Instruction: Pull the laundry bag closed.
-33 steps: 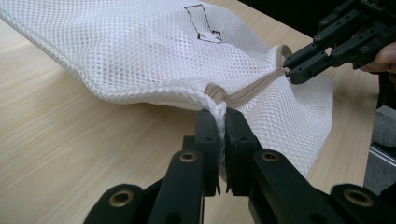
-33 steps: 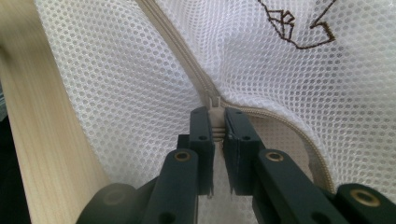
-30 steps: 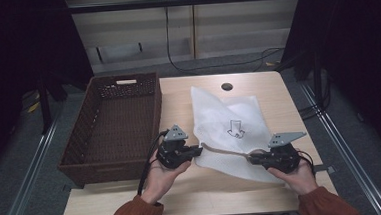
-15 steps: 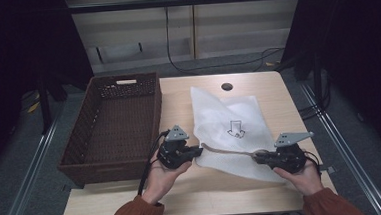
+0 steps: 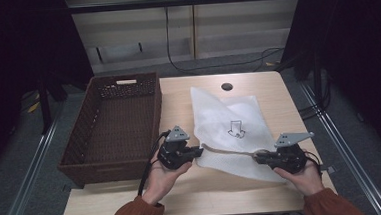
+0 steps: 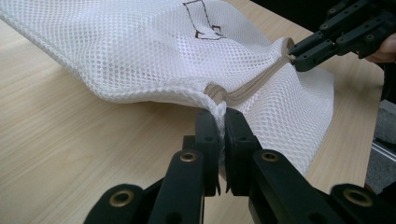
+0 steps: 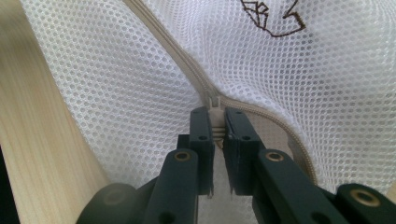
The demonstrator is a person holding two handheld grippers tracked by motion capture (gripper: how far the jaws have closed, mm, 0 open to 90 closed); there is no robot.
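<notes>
Zipper pull (image 7: 214, 108) between right gripper (image 7: 214, 122) fingers (image 7: 201, 122)

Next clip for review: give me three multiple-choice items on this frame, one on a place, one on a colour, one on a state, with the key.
1. Where does the wicker basket stand relative to the mesh bag?
A. to its left in the high view
B. to its right
C. on top of it

2. What colour is the mesh bag?
A. blue
B. white
C. black

3. What does the right claw grip?
A. the basket rim
B. nothing
C. the zipper pull

Key: 1 A, the basket sits at the table's left side, the bag at the centre. 2 B, white netting shows in all views. 3 C, the jaws are pinched on the pull in the right gripper view, while the left claw pinches the bag's end.
</notes>
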